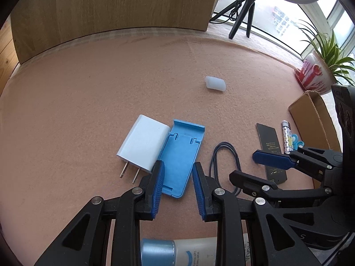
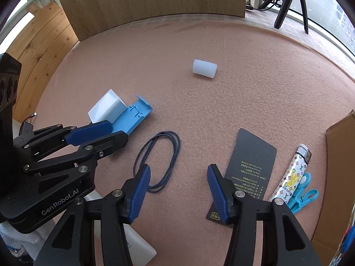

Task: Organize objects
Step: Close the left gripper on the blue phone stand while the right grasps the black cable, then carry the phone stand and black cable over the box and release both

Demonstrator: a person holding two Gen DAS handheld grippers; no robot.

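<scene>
A blue phone stand (image 1: pixel 180 155) lies flat on the pink felt mat (image 1: pixel 111 93), touching a white wall charger (image 1: pixel 143 143) on its left. My left gripper (image 1: pixel 177 168) is open, its fingers either side of the stand's near end. It shows at the left of the right wrist view (image 2: pixel 106 130), by the stand (image 2: pixel 133 117) and charger (image 2: pixel 106 106). My right gripper (image 2: pixel 177 177) is open and empty above bare mat, between a coiled dark cable (image 2: pixel 158 158) and a black card (image 2: pixel 248 166). A patterned lighter (image 2: pixel 292 175) and a blue clip (image 2: pixel 301 191) lie right of the card.
A small white cylinder (image 2: pixel 204 68) lies farther out on the mat. A cardboard box (image 2: pixel 341 177) stands at the right edge. A wooden panel (image 1: pixel 111 6) backs the mat. A tripod (image 1: pixel 241 11) and a potted plant (image 1: pixel 319 71) stand by the window. A bottle (image 1: pixel 177 252) lies below my left gripper.
</scene>
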